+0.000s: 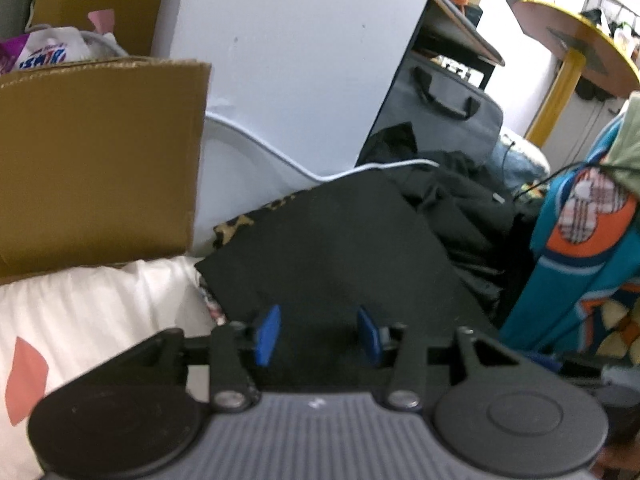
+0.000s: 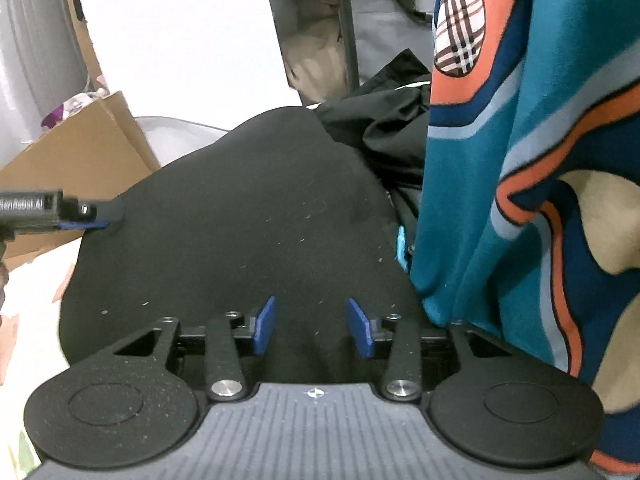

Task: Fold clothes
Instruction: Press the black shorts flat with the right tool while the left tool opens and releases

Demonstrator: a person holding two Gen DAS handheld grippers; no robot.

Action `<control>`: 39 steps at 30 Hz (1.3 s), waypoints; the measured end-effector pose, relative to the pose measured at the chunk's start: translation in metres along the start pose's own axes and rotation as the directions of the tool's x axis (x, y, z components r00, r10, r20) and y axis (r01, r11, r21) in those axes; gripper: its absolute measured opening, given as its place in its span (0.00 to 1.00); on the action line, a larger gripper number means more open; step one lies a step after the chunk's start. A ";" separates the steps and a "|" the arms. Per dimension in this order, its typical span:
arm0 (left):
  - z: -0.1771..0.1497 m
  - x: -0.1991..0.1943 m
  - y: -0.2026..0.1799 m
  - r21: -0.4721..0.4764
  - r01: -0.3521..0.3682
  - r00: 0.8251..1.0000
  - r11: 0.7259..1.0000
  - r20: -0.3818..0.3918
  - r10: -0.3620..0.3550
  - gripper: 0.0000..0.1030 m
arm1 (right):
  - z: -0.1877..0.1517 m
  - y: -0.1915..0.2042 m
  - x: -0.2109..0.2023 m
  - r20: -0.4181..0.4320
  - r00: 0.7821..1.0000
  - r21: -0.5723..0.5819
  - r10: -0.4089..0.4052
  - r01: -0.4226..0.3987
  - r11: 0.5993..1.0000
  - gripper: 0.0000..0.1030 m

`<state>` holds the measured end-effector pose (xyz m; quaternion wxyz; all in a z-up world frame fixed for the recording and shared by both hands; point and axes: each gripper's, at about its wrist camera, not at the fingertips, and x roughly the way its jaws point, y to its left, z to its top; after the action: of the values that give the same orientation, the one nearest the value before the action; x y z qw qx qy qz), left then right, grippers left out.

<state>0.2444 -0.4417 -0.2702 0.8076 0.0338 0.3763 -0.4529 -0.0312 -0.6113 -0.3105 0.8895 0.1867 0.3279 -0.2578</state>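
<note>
- Black garment: we find it lying folded on white bedding, a matte, smooth cloth flecked with pale lint, rounded at its far end in the right wrist view and straight-edged with a sharp corner in the left wrist view.
- Left gripper: its blue fingers stand spread over the near part of the black garment, nothing between them.
- Right gripper: fingers likewise spread above the garment's near edge, pinching nothing.
- The right wrist view alone shows the left gripper from the side, its tip at the garment's left edge; we cannot tell whether it touches the cloth.
- The left wrist view alone shows a leopard-print edge peeking from under the garment's far left side, a white cable beyond it, and a grey carry bag with handles.
- Teal patterned fabric, soft and fleecy with orange, navy and cream bands and a plaid patch, hangs just beside the garment's right edge, closing off that side.
- A cardboard box, stiff and brown, bounds the left; a crumpled black pile crowds the far right.
- Open room remains on the bedding to the left of the garment.
</note>
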 end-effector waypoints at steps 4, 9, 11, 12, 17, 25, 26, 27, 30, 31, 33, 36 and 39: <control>-0.004 0.010 0.005 0.020 -0.023 0.999 1.000 -0.025 0.023 0.44 | -0.004 0.002 0.010 -0.008 0.999 -0.052 -0.035 0.035 0.998 0.50; -0.007 0.014 0.012 -0.004 -0.021 0.999 1.000 -0.035 0.021 0.45 | -0.017 -0.006 0.011 -0.039 0.999 -0.017 -0.032 0.031 0.999 0.52; -0.007 0.014 0.010 0.011 -0.023 0.999 1.000 -0.036 0.024 0.45 | -0.021 -0.008 0.008 -0.052 0.998 -0.012 -0.038 0.037 0.999 0.53; -0.007 0.013 0.009 0.014 -0.025 0.999 1.000 -0.039 0.025 0.45 | -0.023 -0.009 0.007 -0.059 0.997 -0.009 -0.041 0.040 0.999 0.54; -0.006 0.006 0.004 0.024 -0.029 0.998 0.999 -0.050 0.030 0.45 | -0.034 -0.015 0.001 -0.092 0.994 0.003 -0.055 0.056 0.998 0.58; -0.002 -0.018 -0.008 0.015 -0.064 0.992 0.998 -0.105 0.065 0.49 | -0.035 -0.015 -0.011 -0.120 0.991 0.049 -0.054 0.060 0.997 0.58; 0.000 -0.023 -0.010 0.015 -0.066 0.992 0.998 -0.110 0.067 0.53 | -0.034 -0.014 -0.013 -0.121 0.991 0.056 -0.052 0.059 0.997 0.58; 0.003 -0.027 -0.010 0.003 -0.071 0.991 0.997 -0.114 0.071 0.58 | -0.033 -0.013 -0.014 -0.123 0.991 0.064 -0.050 0.058 0.996 0.58; 0.013 -0.041 -0.011 -0.038 -0.090 0.989 0.995 -0.125 0.085 0.67 | -0.023 -0.007 -0.015 -0.124 0.992 0.082 -0.037 0.047 0.996 0.58; 0.017 -0.046 -0.011 -0.052 -0.100 0.987 0.994 -0.130 0.092 0.71 | -0.019 -0.006 -0.016 -0.127 0.991 0.090 -0.031 0.043 0.995 0.59; 0.024 -0.055 -0.010 -0.064 -0.097 0.987 0.993 -0.136 0.087 0.76 | -0.012 -0.002 -0.019 -0.131 0.991 0.109 -0.022 0.037 0.993 0.63; 0.032 -0.068 -0.012 -0.054 -0.100 0.983 0.993 -0.160 0.091 0.81 | 0.000 0.005 -0.026 -0.137 0.990 0.141 -0.009 0.028 0.990 0.78; 0.038 -0.085 -0.012 -0.049 -0.120 0.977 0.992 -0.181 0.110 0.86 | 0.014 0.011 -0.038 -0.153 0.988 0.185 0.006 0.022 0.982 0.86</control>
<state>0.2310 -0.4043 -0.1854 0.7963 0.0717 0.4575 -0.3892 -0.0426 -0.5964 -0.2733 0.8394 0.2869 0.3702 -0.2758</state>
